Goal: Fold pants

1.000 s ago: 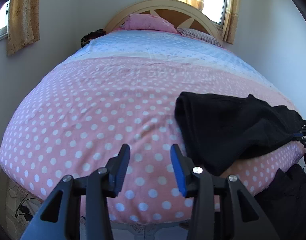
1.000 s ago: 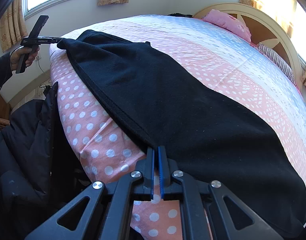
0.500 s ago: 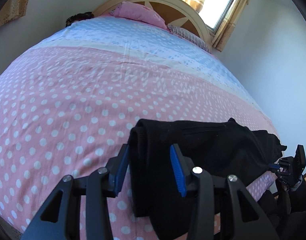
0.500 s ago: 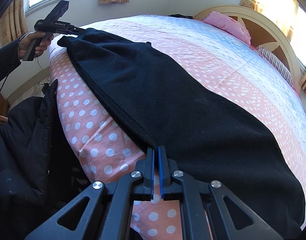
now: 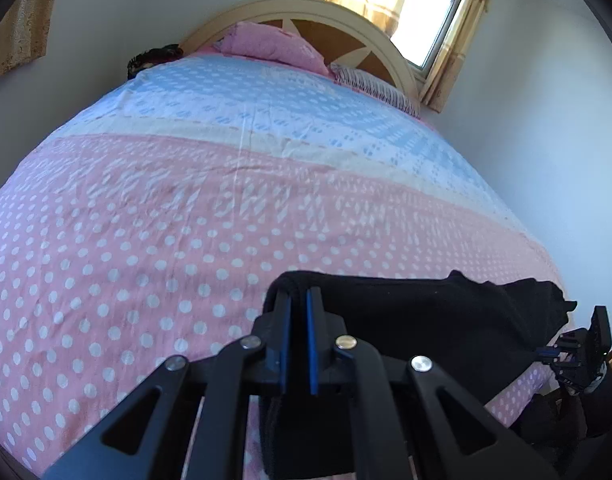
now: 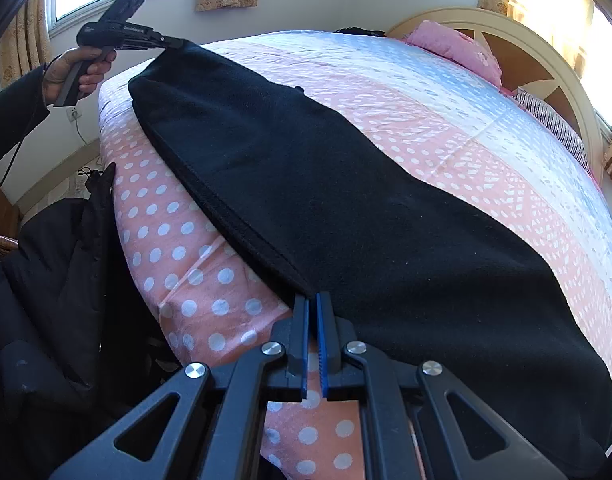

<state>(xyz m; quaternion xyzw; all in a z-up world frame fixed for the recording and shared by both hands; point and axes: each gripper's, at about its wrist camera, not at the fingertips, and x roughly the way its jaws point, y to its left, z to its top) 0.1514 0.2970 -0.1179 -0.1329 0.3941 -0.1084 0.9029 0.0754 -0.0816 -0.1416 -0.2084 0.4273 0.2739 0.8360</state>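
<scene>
The black pants (image 6: 346, 208) lie stretched along the near edge of the bed (image 5: 185, 200), on the pink polka-dot cover, running from one gripper to the other. The left gripper (image 5: 299, 312), whose jaws stood wide apart and short of the cloth a second ago, has moved onto the far end of the pants and closed: its blue-lined jaws are now drawn narrow around a fold of the black fabric, with cloth bunched between and just above them. In the right wrist view that same gripper (image 6: 173, 43) shows at the far left corner of the bed, held in the person's left hand (image 6: 75, 74), pinching the end of the garment slightly off the cover. The right gripper (image 6: 312, 312) has not changed; its jaws stay nearly shut on the near edge of the pants, where the seam meets the bed's edge.

With both ends now gripped, the pants appear ready to be lifted and brought over, so the fold itself looks about to start rather than under way. The fabric looks thick and soft, so it will probably sag in the middle once raised. A dark garment (image 6: 57, 264) hangs beside the bed, well below the work.
</scene>
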